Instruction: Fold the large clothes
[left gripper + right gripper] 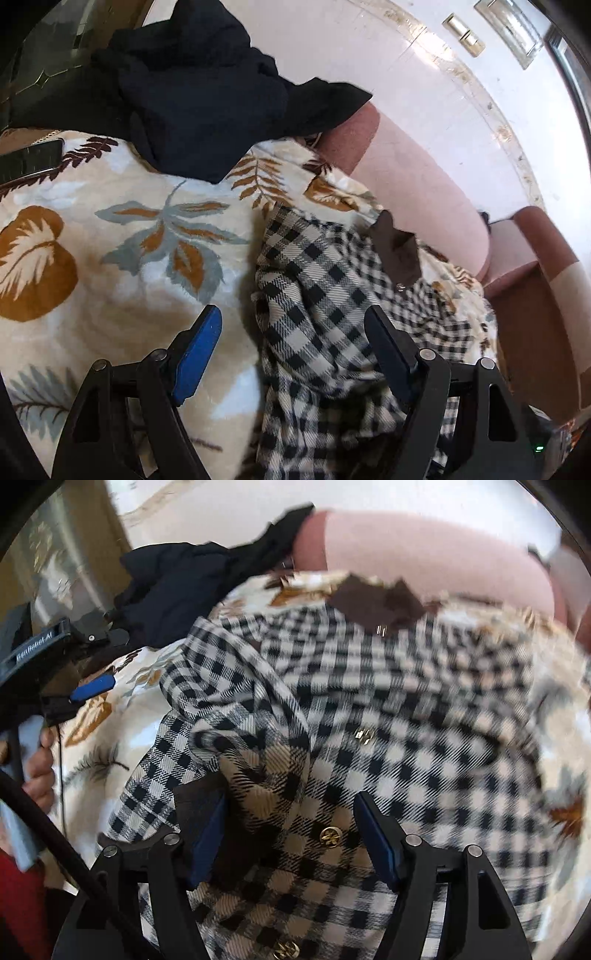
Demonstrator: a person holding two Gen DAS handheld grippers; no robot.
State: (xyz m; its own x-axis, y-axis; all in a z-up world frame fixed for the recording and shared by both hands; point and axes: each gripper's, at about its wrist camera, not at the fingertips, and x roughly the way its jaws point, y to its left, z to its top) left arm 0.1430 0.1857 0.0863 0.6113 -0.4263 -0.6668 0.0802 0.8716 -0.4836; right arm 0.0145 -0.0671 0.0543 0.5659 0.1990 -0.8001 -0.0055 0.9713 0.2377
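A black-and-white checked coat (pixel 325 295) with a brown collar (pixel 397 251) and gold buttons (pixel 330 837) lies spread on a leaf-print blanket (pixel 122 243). My left gripper (pixel 291 328) is open, jaws wide, just above the coat's left edge and the blanket. My right gripper (pixel 288 812) is open over the coat's front (pixel 388 709), jaws straddling a raised fold by the buttons; whether the pads touch cloth I cannot tell. The left gripper also shows in the right wrist view (pixel 94 685), at the far left.
A dark navy garment (pixel 199 96) is heaped at the blanket's far side. A phone (pixel 31 160) lies on the blanket at left. A pink sofa back (pixel 417 181) runs along the far right. White tiled floor (pixel 461 96) lies beyond.
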